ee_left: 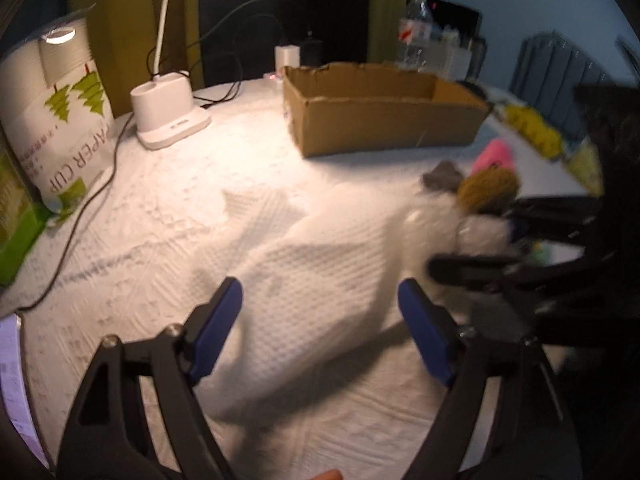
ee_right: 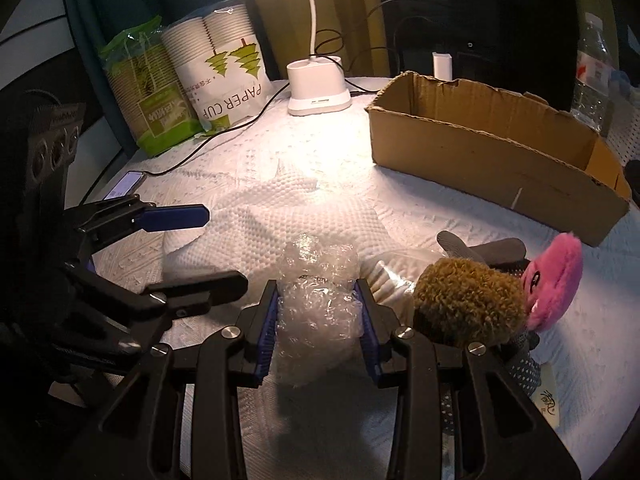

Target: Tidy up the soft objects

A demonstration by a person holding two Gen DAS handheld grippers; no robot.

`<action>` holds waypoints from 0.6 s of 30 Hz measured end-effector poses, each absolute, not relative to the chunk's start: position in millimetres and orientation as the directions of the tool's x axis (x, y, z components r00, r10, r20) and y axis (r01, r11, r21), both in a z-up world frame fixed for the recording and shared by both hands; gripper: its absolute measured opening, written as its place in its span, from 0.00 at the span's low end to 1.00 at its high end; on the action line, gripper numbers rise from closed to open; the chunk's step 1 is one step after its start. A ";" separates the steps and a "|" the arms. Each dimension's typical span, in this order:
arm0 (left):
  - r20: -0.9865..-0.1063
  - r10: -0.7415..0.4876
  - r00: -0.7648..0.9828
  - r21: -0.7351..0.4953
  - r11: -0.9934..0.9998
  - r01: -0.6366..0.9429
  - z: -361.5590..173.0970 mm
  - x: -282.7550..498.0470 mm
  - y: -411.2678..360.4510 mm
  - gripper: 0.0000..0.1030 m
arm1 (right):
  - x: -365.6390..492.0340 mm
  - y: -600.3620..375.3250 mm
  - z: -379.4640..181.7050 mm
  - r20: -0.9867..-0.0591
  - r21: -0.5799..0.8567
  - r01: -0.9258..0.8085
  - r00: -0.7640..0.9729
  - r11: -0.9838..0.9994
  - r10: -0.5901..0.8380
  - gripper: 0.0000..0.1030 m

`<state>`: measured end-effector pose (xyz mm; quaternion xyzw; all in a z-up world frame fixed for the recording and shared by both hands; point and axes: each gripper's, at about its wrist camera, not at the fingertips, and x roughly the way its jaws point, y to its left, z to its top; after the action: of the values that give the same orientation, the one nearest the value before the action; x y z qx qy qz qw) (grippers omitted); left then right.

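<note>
The right gripper [ee_right: 316,312] is clamped on a crumpled wad of clear bubble wrap [ee_right: 316,296], which sits on the white table cover [ee_right: 320,160]. The left gripper [ee_left: 320,320] has its blue pads spread wide over a white paper towel [ee_left: 320,300], gripping nothing. A brown fuzzy toy [ee_right: 468,304] and a pink plush [ee_right: 554,280] lie just right of the wrap. The cardboard box [ee_right: 480,160] stands behind them, looks empty.

Left wrist view: plush toys [ee_left: 488,188] and bubble wrap [ee_left: 476,232] motion-blurred. Right wrist view: water bottle [ee_right: 594,76] cut by right edge; grey glove [ee_right: 480,250] partly hidden behind toys.
</note>
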<state>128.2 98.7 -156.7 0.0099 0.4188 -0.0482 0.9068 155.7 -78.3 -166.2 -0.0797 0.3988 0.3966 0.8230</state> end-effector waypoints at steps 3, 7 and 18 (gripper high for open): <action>-0.789 0.000 0.614 0.060 0.995 0.076 -172.9 135.9 96.2 0.79 | 155.6 -80.3 -165.6 -0.718 0.187 -0.715 0.368 0.674 0.590 0.37; -0.782 0.009 0.623 0.084 0.992 0.090 -176.5 135.9 91.8 0.78 | 153.2 -82.8 -164.4 -0.712 0.189 -0.716 0.371 0.672 0.596 0.37; -0.753 -0.139 0.643 -0.161 0.987 0.024 -172.8 133.4 119.9 0.14 | 144.8 -80.6 -164.7 -0.713 0.151 -0.727 0.389 0.669 0.584 0.37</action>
<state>133.4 119.9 -172.8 -0.0680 0.4200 -0.0451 0.9038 144.8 -80.6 -164.7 -0.0930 0.3858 0.3959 0.8281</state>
